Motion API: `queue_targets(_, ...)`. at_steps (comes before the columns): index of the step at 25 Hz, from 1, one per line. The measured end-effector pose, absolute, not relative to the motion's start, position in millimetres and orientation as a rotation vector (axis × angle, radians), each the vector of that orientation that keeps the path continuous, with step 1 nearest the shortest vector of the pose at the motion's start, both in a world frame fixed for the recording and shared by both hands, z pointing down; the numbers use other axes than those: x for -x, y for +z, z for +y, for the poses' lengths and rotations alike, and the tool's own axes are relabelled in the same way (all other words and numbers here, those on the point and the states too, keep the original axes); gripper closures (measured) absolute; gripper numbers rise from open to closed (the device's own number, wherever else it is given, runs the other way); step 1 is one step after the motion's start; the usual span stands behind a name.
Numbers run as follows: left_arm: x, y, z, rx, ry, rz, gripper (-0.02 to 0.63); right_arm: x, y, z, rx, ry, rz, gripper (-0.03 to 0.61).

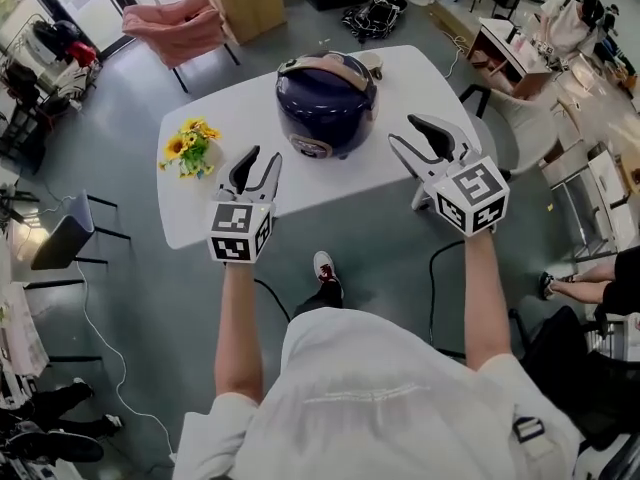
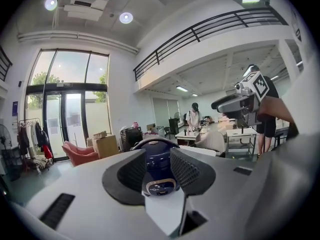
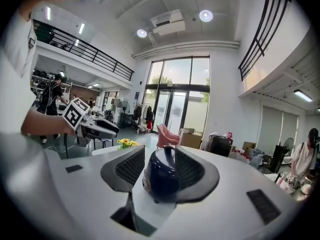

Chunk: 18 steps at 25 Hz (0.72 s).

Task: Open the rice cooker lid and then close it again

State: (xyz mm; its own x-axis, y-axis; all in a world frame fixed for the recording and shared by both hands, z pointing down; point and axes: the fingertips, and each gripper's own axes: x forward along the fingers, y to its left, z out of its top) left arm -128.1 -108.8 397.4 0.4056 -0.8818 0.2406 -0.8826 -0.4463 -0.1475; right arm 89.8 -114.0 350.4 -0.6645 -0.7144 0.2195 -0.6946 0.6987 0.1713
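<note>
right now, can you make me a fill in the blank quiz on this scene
The dark blue round rice cooker stands on the white table with its lid ____.
The bunch of yellow flowers lies at the table's ____ end in the head view.
The left tool and the right tool both hold nothing, jaws ____.
Missing words: closed; left; open.
</note>
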Motion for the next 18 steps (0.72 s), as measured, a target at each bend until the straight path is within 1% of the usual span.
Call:
queue_targets(10,157,395,-219,-2.661,0.428,-1.599,0.451,-55,344,-217,-1.125,-0.094,-2.597,0.377)
queue_targets(18,184,408,-272,-2.639,0.396,-1.586,0.451,-22,355,-275,-1.06,-0.092,-2.561,0.365)
